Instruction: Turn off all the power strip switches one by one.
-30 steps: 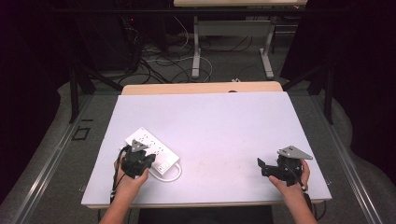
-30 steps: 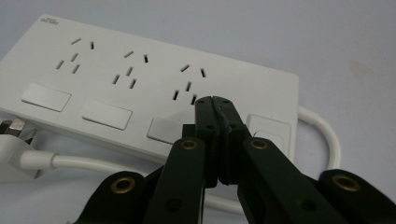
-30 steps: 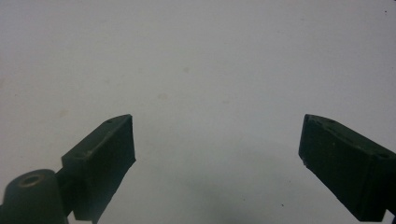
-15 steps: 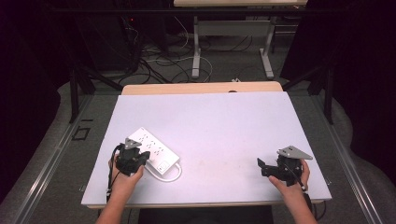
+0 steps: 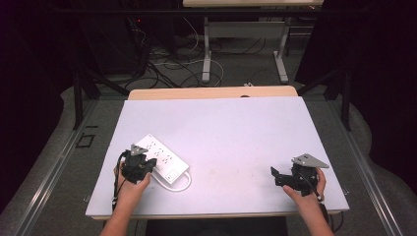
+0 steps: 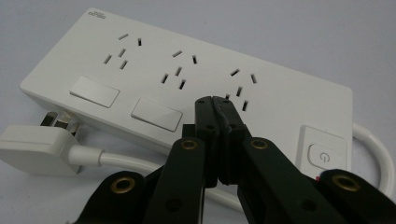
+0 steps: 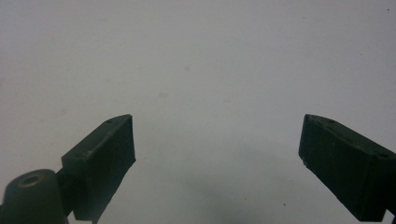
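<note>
A white power strip [image 5: 163, 158] lies on the left part of the white tabletop [image 5: 231, 132]. Its cable [image 5: 178, 186] loops at the near end. In the left gripper view the power strip [image 6: 140, 60] shows three socket groups, two rocker switches and a power button [image 6: 323, 156], with its white plug [image 6: 37, 149] lying at its left end. My left gripper [image 6: 215, 100] is shut with nothing between its jaws, its tips over the strip's top face. In the high view the left gripper [image 5: 145, 165] sits at the strip's near side. My right gripper [image 5: 274, 176] rests near the front right; the right gripper [image 7: 217, 158] is open over bare table.
Behind the white top a wooden table edge [image 5: 211, 92] shows. Beyond it are floor cables [image 5: 172, 59] and the legs of another table [image 5: 206, 49]. Metal rails [image 5: 54, 167] run along the left side of the floor.
My left gripper has shifted slightly to the left at the strip's near side. The right gripper has not moved.
</note>
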